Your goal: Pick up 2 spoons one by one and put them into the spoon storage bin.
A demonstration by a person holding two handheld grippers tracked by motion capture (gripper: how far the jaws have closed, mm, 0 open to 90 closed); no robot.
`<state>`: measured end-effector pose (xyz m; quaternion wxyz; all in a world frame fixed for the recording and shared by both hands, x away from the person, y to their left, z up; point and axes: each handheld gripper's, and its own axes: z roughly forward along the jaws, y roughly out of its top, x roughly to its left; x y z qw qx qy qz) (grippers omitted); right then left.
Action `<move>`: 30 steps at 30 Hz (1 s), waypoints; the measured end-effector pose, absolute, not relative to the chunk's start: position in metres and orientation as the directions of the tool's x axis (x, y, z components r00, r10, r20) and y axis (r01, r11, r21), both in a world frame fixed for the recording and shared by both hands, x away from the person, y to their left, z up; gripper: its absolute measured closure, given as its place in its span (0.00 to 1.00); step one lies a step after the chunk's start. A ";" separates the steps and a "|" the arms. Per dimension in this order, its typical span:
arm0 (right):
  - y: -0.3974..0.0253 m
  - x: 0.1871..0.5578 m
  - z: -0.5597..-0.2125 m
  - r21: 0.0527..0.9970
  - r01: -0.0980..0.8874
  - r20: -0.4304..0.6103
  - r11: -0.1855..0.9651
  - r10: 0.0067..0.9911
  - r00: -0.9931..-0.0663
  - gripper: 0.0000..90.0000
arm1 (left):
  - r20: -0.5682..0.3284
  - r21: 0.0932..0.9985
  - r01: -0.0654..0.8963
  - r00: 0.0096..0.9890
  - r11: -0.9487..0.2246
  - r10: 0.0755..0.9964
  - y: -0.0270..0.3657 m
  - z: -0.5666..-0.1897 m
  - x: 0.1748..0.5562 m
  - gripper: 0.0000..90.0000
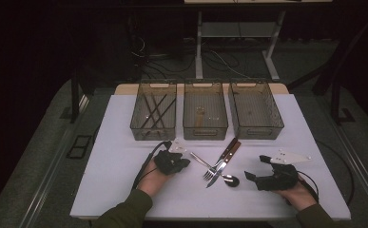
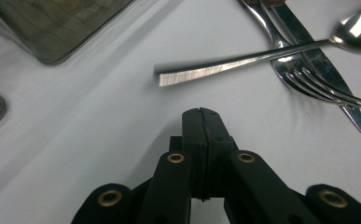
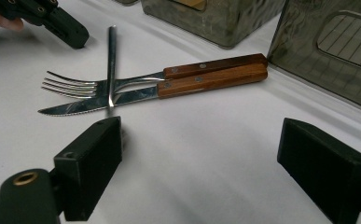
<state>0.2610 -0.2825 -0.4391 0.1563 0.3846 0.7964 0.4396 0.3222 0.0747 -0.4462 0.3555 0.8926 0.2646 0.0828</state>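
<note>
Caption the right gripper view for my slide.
Open right gripper faces a spoon lying across a wooden-handled fork and knife.

Lab: dark curtains, floor cables (image 1: 172, 57), test table (image 1: 124, 190)

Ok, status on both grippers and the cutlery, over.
Left gripper shut, empty, short of the all-steel spoon. Right gripper open, empty. Spoon lies across the wood-handled fork and wood-handled knife. White table between is bare.

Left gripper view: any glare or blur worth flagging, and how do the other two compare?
Left gripper view: glare on the spoon, bins soft. High view: dim, dark surround, lit table. Right gripper view: fork sharp, jaws blurred.
</note>
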 end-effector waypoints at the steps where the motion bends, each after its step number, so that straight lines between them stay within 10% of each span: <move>1: -0.282 0.261 -0.439 0.821 0.475 0.089 0.317 0.750 -0.655 0.15 | -0.040 0.678 0.414 0.847 -0.608 0.531 0.075 -0.446 0.322 1.00; 13: -0.281 0.261 -0.438 0.804 0.512 0.133 0.304 0.746 -0.652 0.16 | -0.060 0.703 0.413 0.846 -0.579 0.530 0.082 -0.441 0.321 0.89; 30: -0.250 0.257 -0.433 0.748 0.580 0.254 0.321 0.670 -0.697 0.24 | -0.145 0.809 0.404 0.841 -0.426 0.521 0.147 -0.432 0.276 0.35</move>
